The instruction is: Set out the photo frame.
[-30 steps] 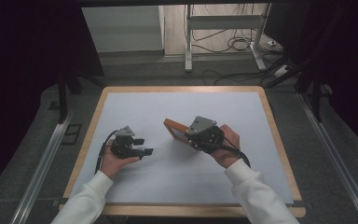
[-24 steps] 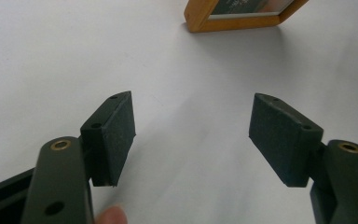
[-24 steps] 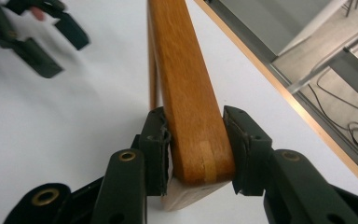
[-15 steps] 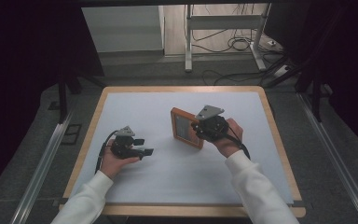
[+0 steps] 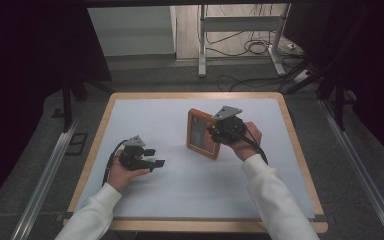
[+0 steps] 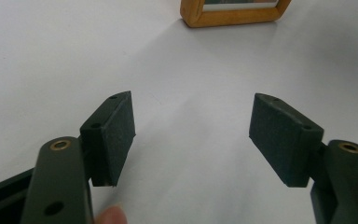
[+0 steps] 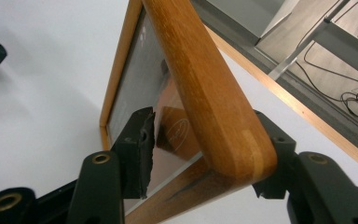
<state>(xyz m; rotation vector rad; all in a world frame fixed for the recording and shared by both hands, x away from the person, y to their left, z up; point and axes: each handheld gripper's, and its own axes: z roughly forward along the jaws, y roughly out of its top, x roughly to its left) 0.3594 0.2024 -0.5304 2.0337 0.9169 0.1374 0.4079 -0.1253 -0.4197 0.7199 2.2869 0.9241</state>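
— Where is the picture frame (image 5: 203, 133) now?

— It stands on the white table (image 5: 170, 190), a bit right of the middle, tipped up on one edge. It has a wooden rim and shiny glass. My right gripper (image 5: 219, 133) is right at its corner.

— Are you squeezing it?

— The wooden corner sits between my right jaws. They have just been opening. In the right gripper view there is a gap between one pad (image 7: 140, 140) and the glass. The other pad is behind the wood, so I can't tell if it touches. I am not squeezing the frame.

— And your other gripper?

— My left gripper (image 5: 155, 157) is low over the table, well to the left of the frame. Its jaws are wide apart, with nothing between them. In the left gripper view I see the frame's bottom edge far ahead.
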